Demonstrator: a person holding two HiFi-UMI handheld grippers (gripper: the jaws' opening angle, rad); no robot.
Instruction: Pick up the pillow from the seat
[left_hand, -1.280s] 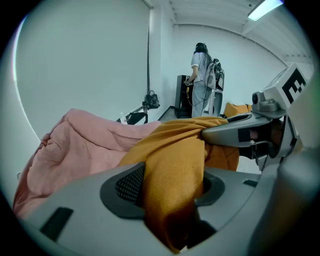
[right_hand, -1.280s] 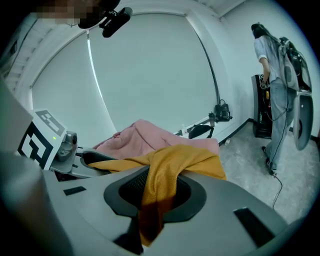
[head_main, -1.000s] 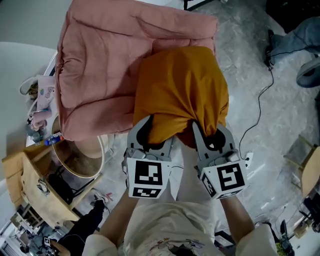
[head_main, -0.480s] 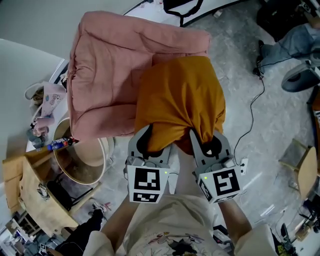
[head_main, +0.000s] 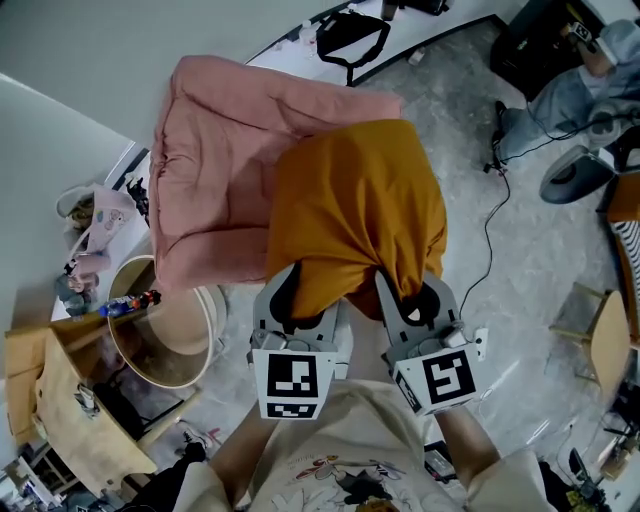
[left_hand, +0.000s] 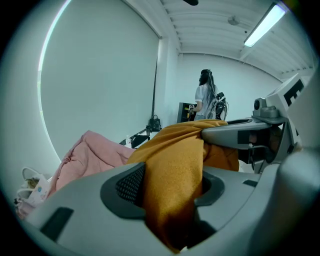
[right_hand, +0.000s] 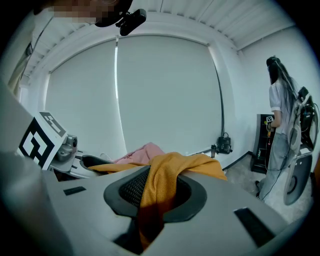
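Up comes the orange pillow (head_main: 355, 205), hanging higher over the pink seat (head_main: 215, 190) than a second ago! The left gripper (head_main: 297, 290) clamps a thick fold and the right gripper (head_main: 408, 292) pinches a thinner one. The lift looks under way; next, carry it clear without slipping. No readable writing, only square markers (head_main: 295, 383).

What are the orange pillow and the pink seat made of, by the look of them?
Orange pillow: probably soft matte cloth, slightly fuzzy; it bunches into folds where pinched. Pink seat: likely padded quilted fabric, matte, with puffy stitched sections.
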